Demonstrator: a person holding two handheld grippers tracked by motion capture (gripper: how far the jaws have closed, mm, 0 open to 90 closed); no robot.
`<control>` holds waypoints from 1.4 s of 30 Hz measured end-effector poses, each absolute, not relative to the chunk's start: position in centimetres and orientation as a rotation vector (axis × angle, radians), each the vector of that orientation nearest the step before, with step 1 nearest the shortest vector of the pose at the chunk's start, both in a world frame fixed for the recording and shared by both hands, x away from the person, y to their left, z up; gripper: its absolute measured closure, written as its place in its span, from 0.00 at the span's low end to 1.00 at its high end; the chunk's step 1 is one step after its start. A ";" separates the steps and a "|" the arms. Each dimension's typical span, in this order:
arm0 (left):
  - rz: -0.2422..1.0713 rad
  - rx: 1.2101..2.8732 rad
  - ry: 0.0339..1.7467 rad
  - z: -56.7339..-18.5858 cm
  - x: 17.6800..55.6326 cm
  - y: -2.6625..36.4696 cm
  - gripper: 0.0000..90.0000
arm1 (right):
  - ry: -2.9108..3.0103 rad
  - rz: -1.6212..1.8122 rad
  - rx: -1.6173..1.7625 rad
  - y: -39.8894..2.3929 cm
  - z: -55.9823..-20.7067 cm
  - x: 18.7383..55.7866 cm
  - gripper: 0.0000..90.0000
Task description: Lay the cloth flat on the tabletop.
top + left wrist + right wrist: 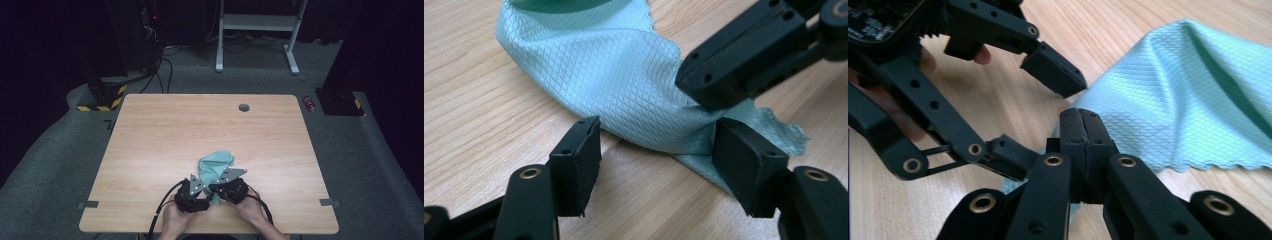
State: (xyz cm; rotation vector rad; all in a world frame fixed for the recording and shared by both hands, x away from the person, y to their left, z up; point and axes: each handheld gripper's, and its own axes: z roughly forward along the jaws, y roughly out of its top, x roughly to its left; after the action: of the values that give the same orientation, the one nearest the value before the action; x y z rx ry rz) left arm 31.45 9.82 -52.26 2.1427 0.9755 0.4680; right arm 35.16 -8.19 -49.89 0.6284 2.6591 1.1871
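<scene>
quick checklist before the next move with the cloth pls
1. Right gripper shut on the cloth edge: ok, though how much fabric is caught, cannot tell.
2. Left gripper open and ready to grip: ok.
3. Cloth edge between the left fingers: ok, but they are not pressing on it.
4. The two grippers apart: cannot tell, very close.
5. Cloth well inside the table edge: ok.

Lit tabletop, dark surroundings, sharp close-ups
</scene>
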 end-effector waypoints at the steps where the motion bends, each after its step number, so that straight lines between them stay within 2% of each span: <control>1: 0.468 2.139 0.976 -52.3 31.4 9.8 0.40 | 2.648 1.188 0.630 -8.4 -49.8 35.2 1.00; 6: 0.468 2.120 0.974 -52.5 31.4 10.1 0.40 | 2.629 1.224 0.694 -10.0 -49.4 35.5 1.00; 9: 0.466 2.120 0.976 -52.5 31.4 10.1 0.40 | 2.632 1.274 0.707 -10.5 -49.3 35.4 0.86; 13: 0.475 2.118 0.980 -52.3 31.2 10.0 0.41 | 2.661 1.292 0.700 -9.9 -49.7 35.3 0.82; 17: 0.501 2.104 0.959 -51.9 30.4 10.1 0.43 | 2.694 1.282 0.683 -9.2 -50.3 35.4 0.89; 22: 0.471 2.126 0.983 -52.2 30.7 10.3 0.43 | 2.687 1.255 0.671 -9.2 -50.4 35.4 0.99; 29: 0.469 2.122 0.984 -52.4 30.6 10.3 0.42 | 2.635 1.228 0.684 -10.2 -50.0 35.1 1.00; 36: 0.459 2.122 0.981 -52.4 30.7 10.4 0.43 | 2.566 1.207 0.761 -12.9 -49.7 35.1 1.00; 42: 0.404 2.103 0.956 -51.6 30.5 9.8 0.48 | 2.524 1.172 0.848 -15.0 -50.2 35.4 0.99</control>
State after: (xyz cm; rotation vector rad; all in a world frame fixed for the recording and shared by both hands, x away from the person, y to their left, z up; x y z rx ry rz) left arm 30.52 9.80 -51.57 2.1026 0.9556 0.4036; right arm 35.37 -14.99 -50.25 0.8482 2.5244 1.1721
